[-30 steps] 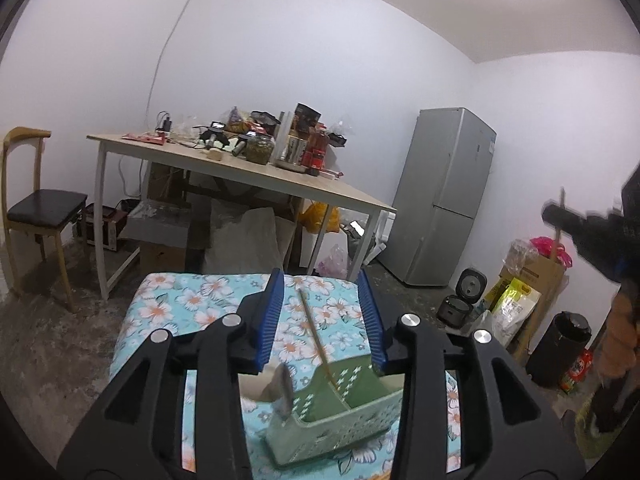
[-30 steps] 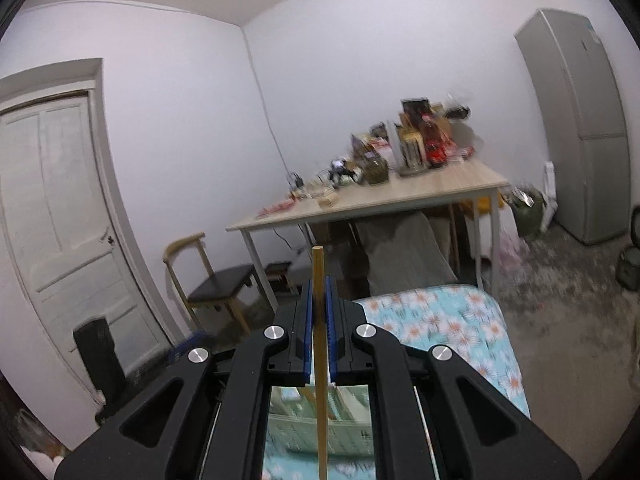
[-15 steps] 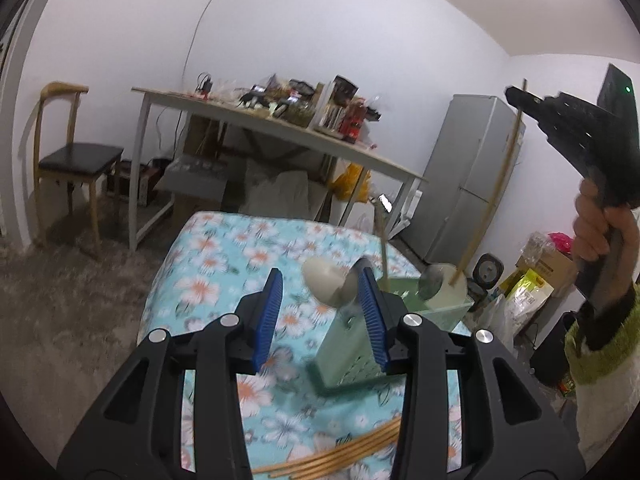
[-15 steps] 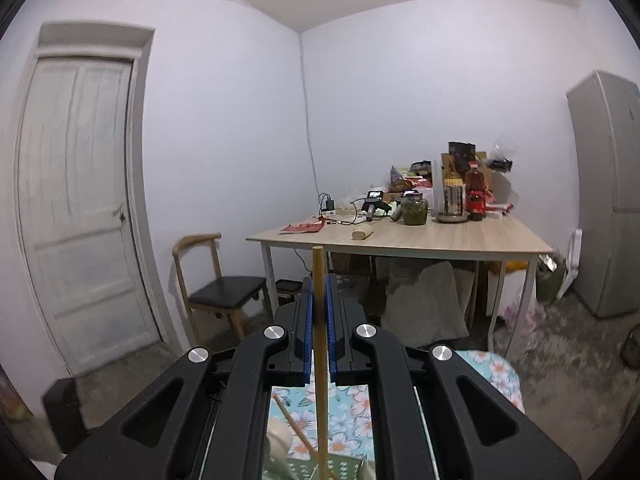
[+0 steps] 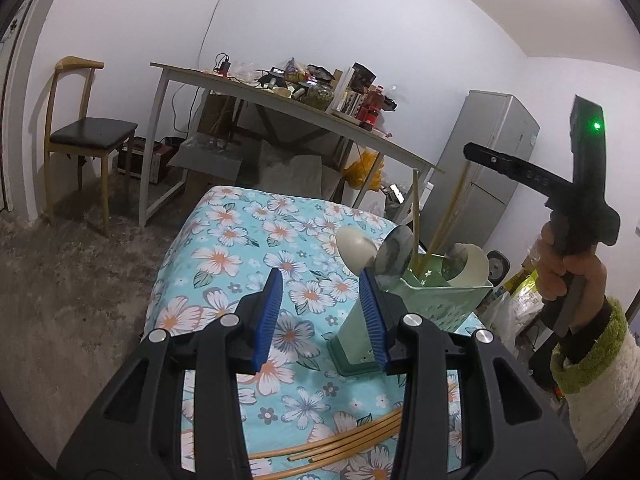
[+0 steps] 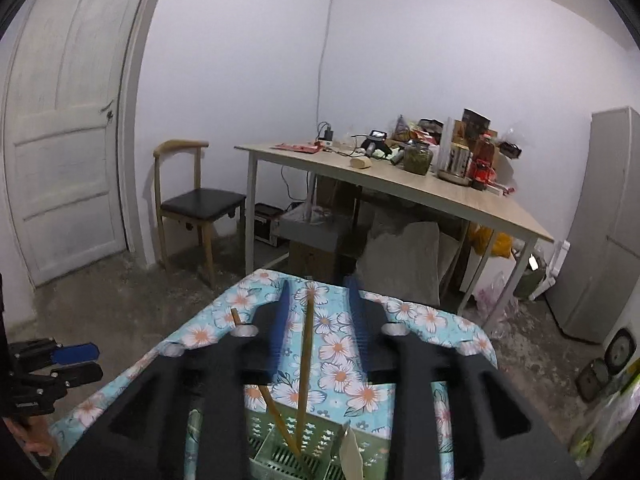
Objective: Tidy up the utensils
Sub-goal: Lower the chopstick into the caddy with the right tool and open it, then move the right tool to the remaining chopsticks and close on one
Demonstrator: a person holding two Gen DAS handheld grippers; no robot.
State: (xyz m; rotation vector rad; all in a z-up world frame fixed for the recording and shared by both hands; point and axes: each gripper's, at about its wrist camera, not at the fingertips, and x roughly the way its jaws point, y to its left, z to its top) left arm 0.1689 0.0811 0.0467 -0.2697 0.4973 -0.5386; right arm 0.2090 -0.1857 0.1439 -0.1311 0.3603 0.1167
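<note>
No brand, label or other writing can be read in either view. Left hand-held gripper (image 5: 322, 314): jaws spread wide with nothing between them, held above the tabletop (image 5: 240, 248) with its flowered cloth. Just beyond its right finger stands the green slotted basket (image 5: 440, 312), upright on the cloth. The basket holds two chopsticks (image 5: 416, 216), their long axes near vertical with the free ends pointing up, and two white spoons (image 5: 356, 246) and a metal spoon (image 5: 394, 256), bowls upward above the rim. Loose chopsticks (image 5: 352, 438) lie flat on the cloth at the near edge, long axes running roughly left to right, partly hidden under the gripper. Right hand-held gripper (image 6: 318, 320): jaws parted, seen from above the basket (image 6: 280, 432); one chopstick (image 6: 306, 360) stands free in the gap between its fingers, touching neither, lower end in the basket and upper end pointing away from the camera. A second chopstick (image 6: 276, 412) leans leftward in the same compartment. In the left view the right gripper (image 5: 520, 172) is held high, beside the basket.
</note>
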